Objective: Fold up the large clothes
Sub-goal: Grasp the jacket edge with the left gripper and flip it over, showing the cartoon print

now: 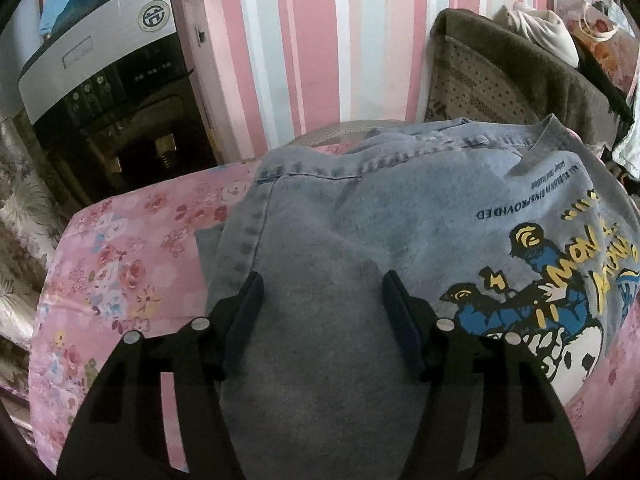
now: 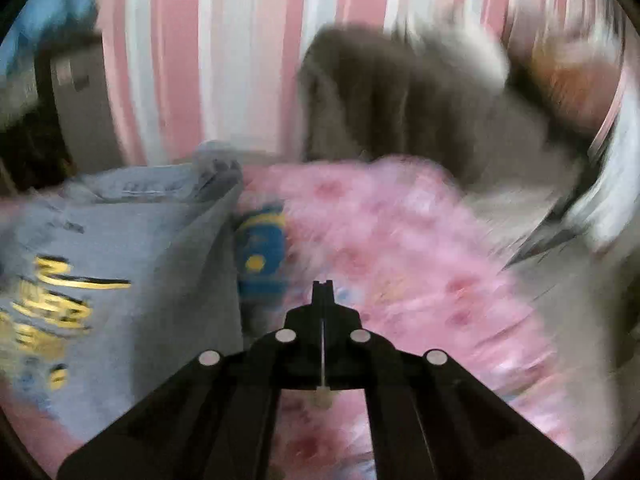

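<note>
Your left claw (image 1: 322, 312) hangs spread wide over the grey-blue T-shirt (image 1: 340, 232), its fingers straddling a plain stretch of cloth and gripping nothing. Your right claw (image 2: 323, 286) is pressed together with nothing between its tips, hovering over the pink floral sheet (image 2: 400, 260) just right of the shirt's edge; that view is blurred, so fine detail there cannot be told.

The shirt lies on the bed with one side seemingly already turned over, the cartoon print (image 1: 532, 292) to the right of your left claw and the collar (image 1: 556, 128) at the far end. For a clean fold, you should probably lower the left claw onto the layered cloth and pinch both layers together near an edge, not in the middle, so nothing slides apart. Bring the right claw back to the free edge before lifting, and keep the hem lines parallel.

Beyond the shirt, a brown blanket (image 1: 520, 76) is heaped against the striped wall (image 1: 320, 40) on the far right, near the collar end, so the shirt could catch on it if you swing it that way. A water dispenser (image 1: 108, 92) stands off the bed to the far left, well apart.
</note>
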Available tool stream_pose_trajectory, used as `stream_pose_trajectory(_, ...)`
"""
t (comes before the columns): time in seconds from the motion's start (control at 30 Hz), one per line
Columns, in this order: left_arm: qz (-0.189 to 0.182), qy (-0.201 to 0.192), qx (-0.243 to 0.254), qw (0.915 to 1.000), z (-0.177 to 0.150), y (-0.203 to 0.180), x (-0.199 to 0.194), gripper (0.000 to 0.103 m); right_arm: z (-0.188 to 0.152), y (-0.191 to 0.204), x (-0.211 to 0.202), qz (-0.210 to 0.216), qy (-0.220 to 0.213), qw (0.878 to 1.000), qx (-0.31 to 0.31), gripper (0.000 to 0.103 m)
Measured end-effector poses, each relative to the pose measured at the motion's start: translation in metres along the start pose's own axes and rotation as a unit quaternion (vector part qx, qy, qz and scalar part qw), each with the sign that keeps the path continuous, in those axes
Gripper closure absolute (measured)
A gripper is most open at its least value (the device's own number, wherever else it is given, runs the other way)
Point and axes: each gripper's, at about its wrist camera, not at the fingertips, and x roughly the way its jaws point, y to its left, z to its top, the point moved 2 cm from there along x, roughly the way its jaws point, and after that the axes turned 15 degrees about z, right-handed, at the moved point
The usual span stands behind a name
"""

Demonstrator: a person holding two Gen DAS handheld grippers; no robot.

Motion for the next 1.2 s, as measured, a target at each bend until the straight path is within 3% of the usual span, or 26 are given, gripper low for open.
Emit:
stream_pose_trajectory(0.07, -0.004, 0.000, -0.003, 1.0000, 0.006, 0.002, -0.002, 0.038, 0.003, 0.000, -0.004, 0.030, -0.003, 0.999, -0.010, 0.101)
stream_pose_trajectory(0.13, -0.013, -0.001, -0.015, 0.9998, 0.019, 0.009, -0.002, 0.024, 0.016, 0.013, -0.002, 0.051, -0.004, 0.998, -0.030, 0.100)
stream_pose_trajectory(0.2, -0.017, 0.005, -0.014, 0.9997, 0.034, 0.013, 0.004, 0.021, 0.035, 0.028, 0.006, 0.076, -0.001, 0.996, -0.043, 0.096)
stream_pose_trajectory(0.23, -0.020, 0.007, -0.010, 0.9997, 0.042, 0.014, 0.008, 0.021, 0.045, 0.034, 0.010, 0.084, 0.001, 0.995, -0.051, 0.089)
stream_pose_trajectory(0.27, -0.022, 0.007, -0.007, 0.9997, 0.050, 0.015, 0.012, 0.021, 0.055, 0.041, 0.017, 0.091, 0.002, 0.994, -0.059, 0.066)
stream_pose_trajectory(0.3, -0.019, 0.009, -0.002, 0.9998, 0.058, 0.017, 0.019, 0.021, 0.068, 0.049, 0.027, 0.094, 0.006, 0.993, -0.069, 0.051)
stream_pose_trajectory(0.47, -0.023, 0.040, 0.022, 0.9987, 0.084, 0.018, 0.058, 0.018, 0.098, 0.075, 0.077, 0.075, 0.059, 0.988, -0.125, 0.051)
stream_pose_trajectory(0.57, -0.024, 0.063, 0.034, 0.9971, 0.091, 0.013, 0.086, 0.018, 0.097, 0.076, 0.112, 0.037, 0.104, 0.982, -0.151, 0.052)
stream_pose_trajectory(0.6, -0.030, 0.076, 0.035, 0.9960, 0.091, 0.011, 0.097, 0.018, 0.095, 0.077, 0.123, 0.024, 0.115, 0.979, -0.164, 0.068)
stream_pose_trajectory(0.63, -0.040, 0.087, 0.036, 0.9947, 0.090, 0.008, 0.106, 0.032, 0.093, 0.078, 0.129, 0.020, 0.121, 0.977, -0.172, 0.085)
stream_pose_trajectory(0.67, -0.053, 0.097, 0.040, 0.9931, 0.088, 0.005, 0.112, 0.041, 0.091, 0.078, 0.131, 0.022, 0.120, 0.977, -0.178, 0.090)
stream_pose_trajectory(0.7, -0.061, 0.097, 0.044, 0.9925, 0.086, 0.002, 0.115, 0.048, 0.089, 0.080, 0.131, 0.019, 0.112, 0.976, -0.185, 0.092)
stream_pose_trajectory(0.77, -0.060, 0.073, 0.046, 0.9945, 0.084, 0.002, 0.107, 0.075, 0.088, 0.082, 0.124, 0.020, 0.085, 0.978, -0.189, 0.093)
stream_pose_trajectory(0.83, -0.055, 0.026, 0.025, 0.9978, 0.086, 0.012, 0.088, 0.079, 0.094, 0.076, 0.102, 0.035, 0.025, 0.985, -0.168, 0.093)
stream_pose_trajectory(0.93, -0.060, -0.031, -0.026, 0.9974, 0.088, 0.033, 0.062, 0.080, 0.107, 0.054, 0.060, 0.095, -0.067, 0.990, -0.085, 0.094)
stream_pose_trajectory(1.0, -0.068, -0.054, -0.056, 0.9946, 0.092, 0.045, 0.052, 0.080, 0.116, 0.041, 0.053, 0.132, -0.072, 0.988, -0.045, 0.094)
stream_pose_trajectory(1.07, -0.072, -0.039, -0.054, 0.9952, 0.099, 0.046, 0.060, 0.079, 0.123, 0.041, 0.071, 0.130, -0.040, 0.990, -0.034, 0.094)
stream_pose_trajectory(1.2, -0.034, 0.043, 0.000, 0.9985, 0.100, 0.022, 0.104, 0.076, 0.113, 0.048, 0.142, 0.064, 0.087, 0.993, -0.056, 0.089)
